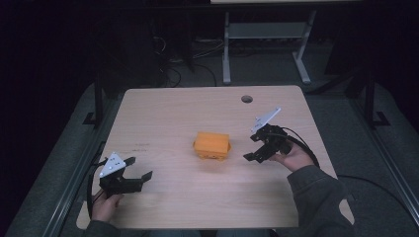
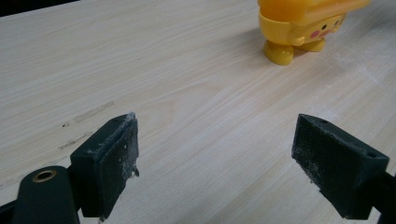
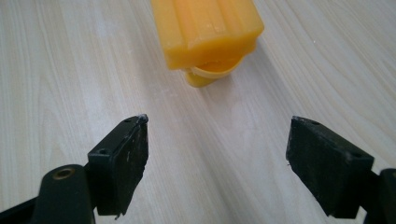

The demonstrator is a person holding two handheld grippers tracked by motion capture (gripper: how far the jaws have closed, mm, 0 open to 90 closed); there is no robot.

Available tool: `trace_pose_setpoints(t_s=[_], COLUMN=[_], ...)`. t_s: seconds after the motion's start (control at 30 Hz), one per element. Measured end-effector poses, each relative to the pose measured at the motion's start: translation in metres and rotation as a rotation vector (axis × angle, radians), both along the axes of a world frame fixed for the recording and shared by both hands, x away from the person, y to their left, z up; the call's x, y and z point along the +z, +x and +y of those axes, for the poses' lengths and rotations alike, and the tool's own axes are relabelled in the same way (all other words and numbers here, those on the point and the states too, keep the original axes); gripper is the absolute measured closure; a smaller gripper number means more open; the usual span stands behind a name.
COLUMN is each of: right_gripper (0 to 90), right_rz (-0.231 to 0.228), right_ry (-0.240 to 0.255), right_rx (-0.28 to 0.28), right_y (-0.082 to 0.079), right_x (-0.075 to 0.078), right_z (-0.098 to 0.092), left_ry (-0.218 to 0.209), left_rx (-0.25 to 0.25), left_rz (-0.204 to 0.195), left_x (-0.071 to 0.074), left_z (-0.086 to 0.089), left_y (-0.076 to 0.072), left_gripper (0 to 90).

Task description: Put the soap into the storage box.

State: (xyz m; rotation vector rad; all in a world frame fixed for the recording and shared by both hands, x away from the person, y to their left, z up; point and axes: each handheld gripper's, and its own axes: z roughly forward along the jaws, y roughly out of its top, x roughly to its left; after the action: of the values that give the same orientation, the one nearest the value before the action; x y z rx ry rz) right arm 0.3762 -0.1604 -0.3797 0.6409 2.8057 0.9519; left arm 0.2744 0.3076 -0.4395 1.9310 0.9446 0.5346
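High view. A light wooden table [image 1: 163, 113] carries one orange-yellow toy block [image 1: 212, 145] near its centre. The left gripper [image 1: 138, 169] sits at about 8 o'clock from the toy, well apart from it, held by the left hand [image 1: 105, 206]; its jaws are spread wide with nothing between them. The right gripper [image 1: 251, 148] sits at about 3 o'clock from the toy, near it but not touching, held by the right hand [image 1: 295, 159]; its jaws are also spread wide and empty. A round hole [image 1: 246, 98] lies in the tabletop at about 1 o'clock from the toy.

Left gripper view. Both black jaws stand wide apart over bare wood; the toy block [image 2: 303, 25], showing small feet and pink cheek marks, stands at 1 o'clock, well beyond the jaws.

Right gripper view. Jaws wide apart, empty; the toy block [image 3: 208, 32] lies at 12 o'clock, ahead of the jaws and clear of them.
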Motion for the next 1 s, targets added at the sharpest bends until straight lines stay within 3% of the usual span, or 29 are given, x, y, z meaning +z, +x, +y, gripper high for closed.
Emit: trace_pose_setpoints(t_s=[0.57,1.0], right_gripper=[20.7,20.8], right_rz=[0.022,0.053], right_ry=[0.006,0.038], right_rx=[-0.042,-0.088], right_y=[-0.015,-0.030], right_x=[-0.014,-0.029], right_z=[-0.023,-0.043], left_ry=[0.009,0.008], left_rx=[-0.002,-0.001], left_rz=[0.004,0.000], left_x=[-0.001,-0.001], left_z=[-0.001,-0.002], left_y=[0.000,0.000], left_gripper=[14.1,14.1])
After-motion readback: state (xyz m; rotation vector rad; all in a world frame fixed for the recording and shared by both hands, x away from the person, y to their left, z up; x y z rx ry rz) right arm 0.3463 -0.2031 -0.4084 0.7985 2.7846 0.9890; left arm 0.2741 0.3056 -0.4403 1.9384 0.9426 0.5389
